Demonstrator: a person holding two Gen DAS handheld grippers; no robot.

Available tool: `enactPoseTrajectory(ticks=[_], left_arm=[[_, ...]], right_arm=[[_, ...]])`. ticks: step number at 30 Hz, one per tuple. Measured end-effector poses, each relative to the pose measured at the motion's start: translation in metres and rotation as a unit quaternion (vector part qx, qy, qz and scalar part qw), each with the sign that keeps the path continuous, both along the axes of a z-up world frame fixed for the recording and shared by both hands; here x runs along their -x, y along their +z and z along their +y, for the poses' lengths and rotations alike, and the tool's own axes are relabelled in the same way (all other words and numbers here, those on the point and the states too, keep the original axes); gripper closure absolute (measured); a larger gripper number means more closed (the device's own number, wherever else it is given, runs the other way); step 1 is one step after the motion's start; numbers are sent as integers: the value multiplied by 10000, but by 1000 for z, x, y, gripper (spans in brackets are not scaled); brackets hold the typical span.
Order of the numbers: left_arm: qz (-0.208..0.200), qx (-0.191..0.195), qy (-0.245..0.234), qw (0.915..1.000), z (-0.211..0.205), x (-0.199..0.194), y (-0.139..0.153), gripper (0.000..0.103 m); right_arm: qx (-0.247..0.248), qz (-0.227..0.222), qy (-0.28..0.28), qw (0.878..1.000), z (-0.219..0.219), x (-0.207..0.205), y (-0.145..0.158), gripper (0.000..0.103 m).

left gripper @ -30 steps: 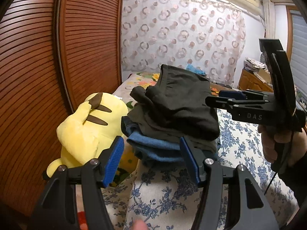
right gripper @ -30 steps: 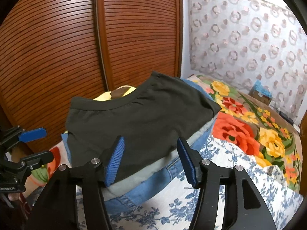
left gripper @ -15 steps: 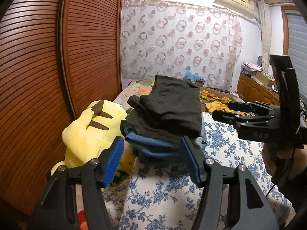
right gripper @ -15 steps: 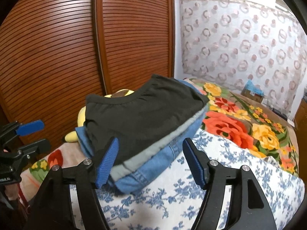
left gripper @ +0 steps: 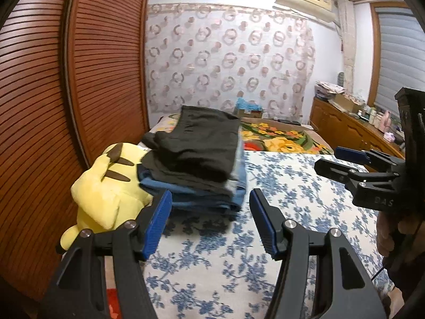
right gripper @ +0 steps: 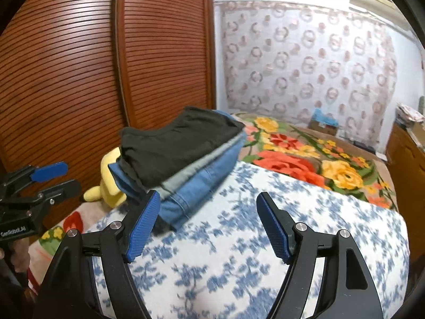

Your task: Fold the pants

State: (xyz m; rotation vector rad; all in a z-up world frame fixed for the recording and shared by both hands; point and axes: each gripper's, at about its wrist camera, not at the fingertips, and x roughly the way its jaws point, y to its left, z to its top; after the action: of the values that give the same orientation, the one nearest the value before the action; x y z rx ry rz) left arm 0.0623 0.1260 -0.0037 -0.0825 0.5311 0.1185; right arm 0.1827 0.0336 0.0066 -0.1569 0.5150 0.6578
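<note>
I back both grippers off the stack point(left gripper: 196, 159) on the bed point(left gripper: 292, 186): right gripper point(right gripper: 208, 222) has just been widening, empty; left gripper point(left gripper: 211, 222) released. Pants point(right gripper: 175, 143) lie folded on top.

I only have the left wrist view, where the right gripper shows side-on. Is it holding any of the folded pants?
Observer: No. In the right wrist view the right gripper is open. Its jaws have just been opening, and only the floral bedspread lies between them.
Operator: How does the stack's side facing it look?
Observer: The layers show plainly: black pants on top, a grey pair beneath, then denim.
Operator: And my left gripper from outside?
Observer: The left gripper stands left of the stack in that view, apart from it, in front of the wooden doors.
</note>
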Motion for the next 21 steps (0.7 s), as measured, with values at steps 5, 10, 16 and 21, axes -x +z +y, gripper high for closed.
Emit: enactPoseTrajectory(ticks=[5, 10, 16, 21], left_arm=[[5, 10, -178, 9998, -18, 2, 0, 42], [24, 34, -340, 9994, -35, 3, -1, 42], [59, 1, -562, 9984, -60, 6, -4, 42], [101, 22, -753, 9971, -81, 7, -5, 42]], right_arm=[[-107, 68, -363, 9993, -27, 12, -1, 26], [-87, -17, -692, 9976, -53, 31, -2, 25], [-116, -45, -1002, 9949, -84, 50, -1, 23], [-73, -48, -1230, 9924, -106, 65, -4, 19]])
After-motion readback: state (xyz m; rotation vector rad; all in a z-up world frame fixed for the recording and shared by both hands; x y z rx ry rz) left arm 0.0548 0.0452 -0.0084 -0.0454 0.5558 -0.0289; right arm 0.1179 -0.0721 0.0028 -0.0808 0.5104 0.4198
